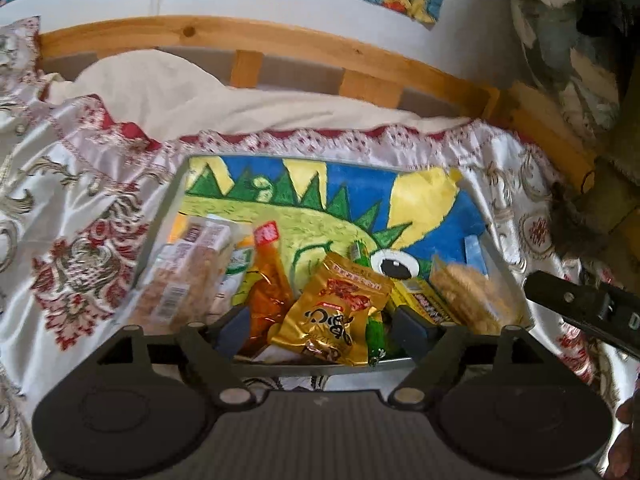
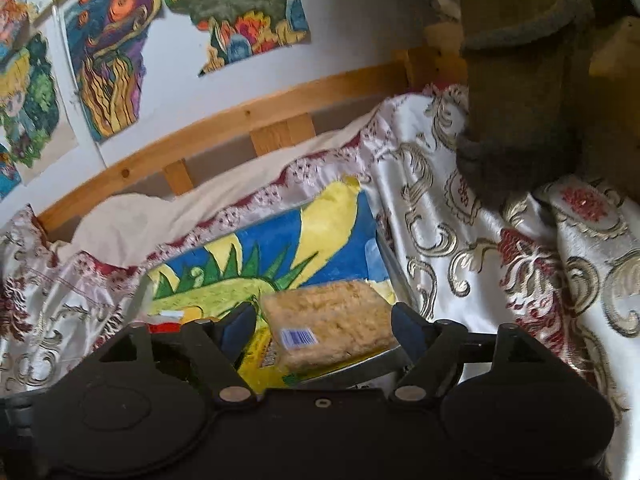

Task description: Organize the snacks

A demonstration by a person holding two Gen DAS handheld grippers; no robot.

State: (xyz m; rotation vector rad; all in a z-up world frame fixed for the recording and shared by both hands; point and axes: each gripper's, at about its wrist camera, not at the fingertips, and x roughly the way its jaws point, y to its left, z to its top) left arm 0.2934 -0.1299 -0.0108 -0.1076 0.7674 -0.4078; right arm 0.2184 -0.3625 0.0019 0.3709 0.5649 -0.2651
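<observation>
**Both grippers open over the snack tray**

The left gripper [image 1: 322, 326] has its fingers spread wide and grips nothing. Between them lies a crinkled gold foil snack packet [image 1: 340, 312], with an orange foil sachet with a red label [image 1: 266, 276] just inside the left finger. Beyond the left finger sit clear-wrapped brown cracker packs [image 1: 188, 268]; beyond the right finger sits a yellow printed snack box [image 1: 422, 300].

The right gripper [image 2: 324, 330] is likewise spread open, holding nothing. Between its fingers, closer to the right one, lies a clear-wrapped pale puffed-rice block with a blue barcode [image 2: 336, 324].

All snacks sit in a shallow grey-rimmed tray lined with a green dinosaur drawing [image 1: 160, 220]. The tray rests on a white satin bedspread with red and gold embroidery [image 1: 80, 208]. Farther off stand a wooden bed rail [image 1: 248, 36] and a white wall hung with coloured drawings [image 2: 112, 60].
</observation>
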